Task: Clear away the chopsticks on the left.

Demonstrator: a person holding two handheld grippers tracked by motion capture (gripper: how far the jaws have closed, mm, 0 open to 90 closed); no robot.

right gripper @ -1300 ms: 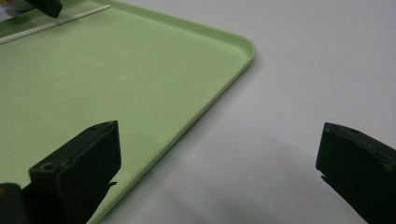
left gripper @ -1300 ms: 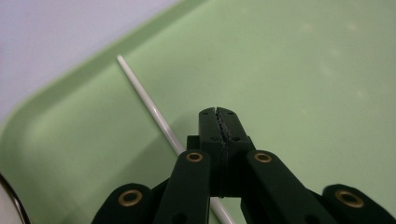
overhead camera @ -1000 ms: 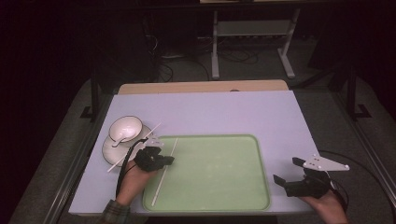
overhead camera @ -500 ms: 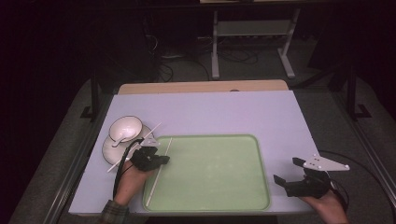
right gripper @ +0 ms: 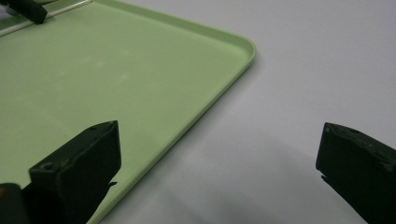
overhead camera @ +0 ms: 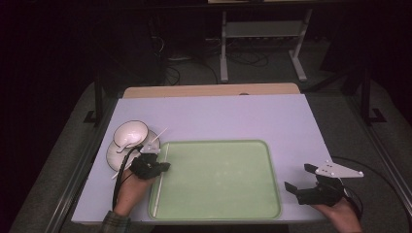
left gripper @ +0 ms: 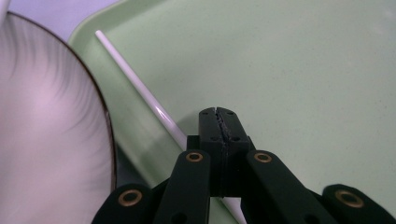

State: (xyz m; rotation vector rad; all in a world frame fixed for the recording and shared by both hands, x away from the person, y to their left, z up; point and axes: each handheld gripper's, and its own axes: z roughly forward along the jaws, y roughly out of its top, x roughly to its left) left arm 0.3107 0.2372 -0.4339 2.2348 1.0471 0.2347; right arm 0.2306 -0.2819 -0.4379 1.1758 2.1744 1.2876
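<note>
The table [overhead camera: 218, 116] carries a green tray [overhead camera: 218, 184] at centre. A plate [overhead camera: 114, 155] with a bowl [overhead camera: 130, 133] on it sits at the tray's 9 to 10 o'clock. One white chopstick [left gripper: 140, 88] lies inside the tray along its 9 o'clock rim, long axis running 12 to 6 o'clock. A second chopstick [overhead camera: 158, 136] rests on the plate, so judged about half done.

The left gripper [overhead camera: 154, 167] has its jaws together over the tray chopstick; whether they pinch it cannot be told. The right gripper [overhead camera: 299, 182], at the tray's 4 o'clock, has jaws wide apart and empty.
</note>
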